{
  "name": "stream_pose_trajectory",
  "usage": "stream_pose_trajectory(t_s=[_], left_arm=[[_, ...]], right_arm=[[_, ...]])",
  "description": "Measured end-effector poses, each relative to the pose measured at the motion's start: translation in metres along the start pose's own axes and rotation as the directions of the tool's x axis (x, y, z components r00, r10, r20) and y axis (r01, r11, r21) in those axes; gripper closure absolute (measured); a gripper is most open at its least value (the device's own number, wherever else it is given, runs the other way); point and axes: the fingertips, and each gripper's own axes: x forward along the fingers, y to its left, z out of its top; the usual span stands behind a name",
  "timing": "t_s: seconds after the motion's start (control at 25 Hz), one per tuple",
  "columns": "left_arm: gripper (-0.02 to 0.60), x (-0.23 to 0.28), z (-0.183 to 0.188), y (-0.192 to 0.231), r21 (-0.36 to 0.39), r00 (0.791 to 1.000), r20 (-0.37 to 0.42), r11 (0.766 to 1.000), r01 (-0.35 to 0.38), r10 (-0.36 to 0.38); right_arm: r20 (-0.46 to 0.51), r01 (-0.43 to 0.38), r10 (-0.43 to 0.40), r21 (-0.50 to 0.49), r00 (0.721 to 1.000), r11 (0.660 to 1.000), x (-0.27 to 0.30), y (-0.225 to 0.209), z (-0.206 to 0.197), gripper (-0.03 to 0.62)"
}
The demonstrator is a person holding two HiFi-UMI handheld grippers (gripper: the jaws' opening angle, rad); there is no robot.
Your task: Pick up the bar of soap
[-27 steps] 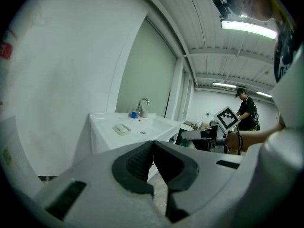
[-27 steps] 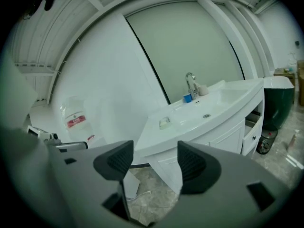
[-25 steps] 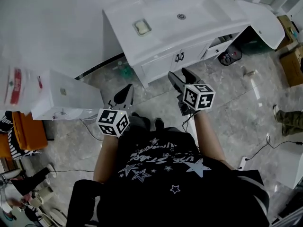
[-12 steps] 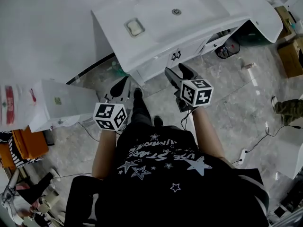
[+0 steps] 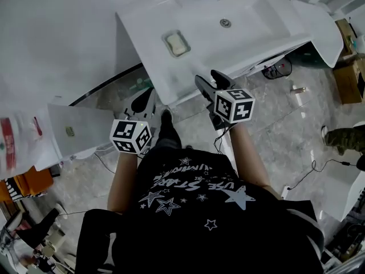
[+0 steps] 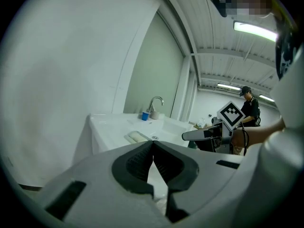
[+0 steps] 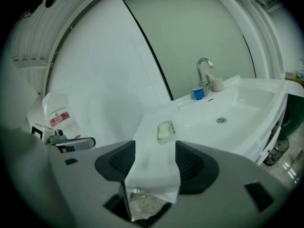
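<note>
A white counter (image 5: 149, 23) with a sunken basin (image 5: 254, 17) and a chrome faucet (image 7: 204, 69) is standing against the far pale wall (image 5: 60, 36). Grey marble floor (image 5: 288, 127) is gleaming nearby, and strip lights (image 6: 254, 31) are glowing overhead.

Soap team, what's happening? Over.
Left gripper shut, empty. Right gripper open, empty, jaws just narrowing. Pale soap bar untouched in its dish on white basin counter. Nothing blocking.

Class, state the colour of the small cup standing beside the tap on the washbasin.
Blue. The cup shows best in the right gripper view.
</note>
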Motion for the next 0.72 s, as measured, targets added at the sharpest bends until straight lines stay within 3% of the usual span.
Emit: stream_pose_trajectory(t_s=[0.4, 0.72], left_arm=[[0.571, 0.042, 0.029, 0.086, -0.008, 1.000, -0.008, 1.000, 0.007, -0.007], [0.571, 0.068, 0.034, 0.119, -0.045, 0.999, -0.022, 0.998, 0.033, -0.034]], right_arm=[[-0.120, 0.037, -0.043, -0.048, 0.992, 0.998, 0.104, 0.000, 0.034, 0.333], [-0.288, 0.080, -0.100, -0.081, 0.952, 0.994, 0.157, -0.011, 0.028, 0.352]])
